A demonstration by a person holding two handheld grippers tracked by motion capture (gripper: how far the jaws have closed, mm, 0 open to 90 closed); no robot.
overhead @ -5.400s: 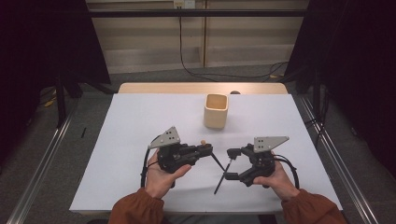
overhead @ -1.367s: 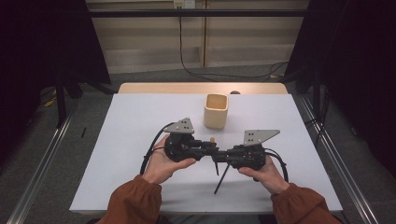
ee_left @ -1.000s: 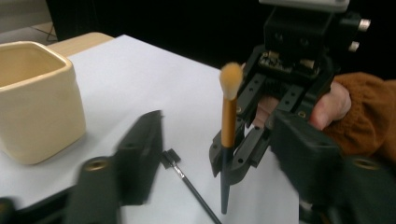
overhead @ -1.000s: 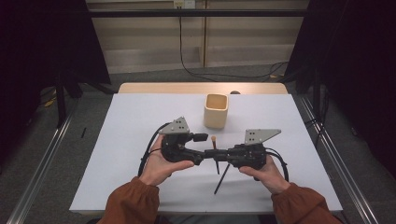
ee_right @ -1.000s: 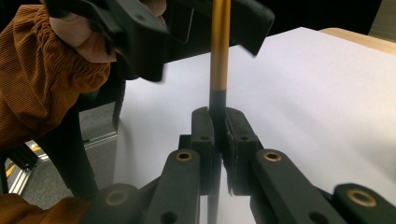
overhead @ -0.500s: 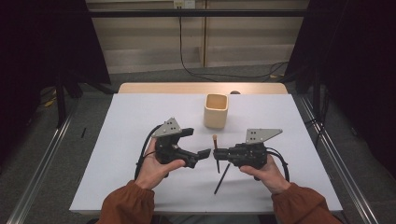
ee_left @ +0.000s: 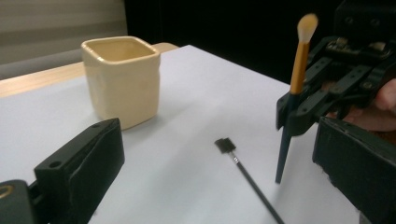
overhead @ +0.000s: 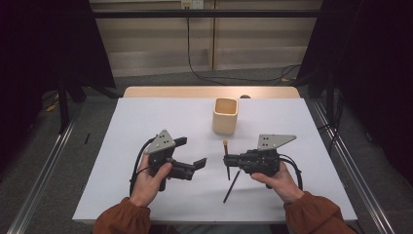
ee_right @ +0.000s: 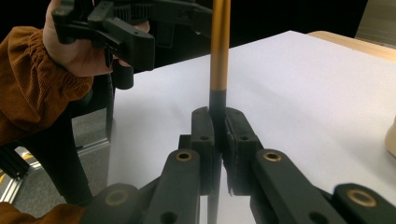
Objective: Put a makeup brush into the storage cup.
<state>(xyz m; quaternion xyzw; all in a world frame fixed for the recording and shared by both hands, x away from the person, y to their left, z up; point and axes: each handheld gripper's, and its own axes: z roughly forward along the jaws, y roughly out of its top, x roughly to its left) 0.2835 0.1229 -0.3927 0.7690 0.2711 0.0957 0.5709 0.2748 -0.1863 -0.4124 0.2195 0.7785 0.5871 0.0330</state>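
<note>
Darkness filled both sides of the room, with black drapes to left and right and a pale panelled wall point(overhead: 160, 46) at the back, down which a cable point(overhead: 195, 63) ran to the grey floor point(overhead: 97, 92). Metal rails point(overhead: 44, 170) ran along the floor on each side of the table point(overhead: 146, 117), whose top was covered by a white sheet, with a strip of bare wood showing at the far edge. On the sheet, toward the far side and near the middle, stood a cream square cup point(overhead: 225, 115), upright and open at the top. The left gripper point(overhead: 192, 153) sat at the left of the near half, held in a hand with an orange sleeve; its jaws had just been opening and stood wide apart with nothing between them. The right gripper point(overhead: 226, 160) sat level at the right, its jaws pressed together on the dark lower shaft of a brush point(overhead: 226, 158), which stood upright with its pale tuft up, clear of the cup and nearer the person. A second, thin dark brush point(overhead: 232, 186) lay flat on the sheet just below the right gripper, well apart from the cup.
</note>
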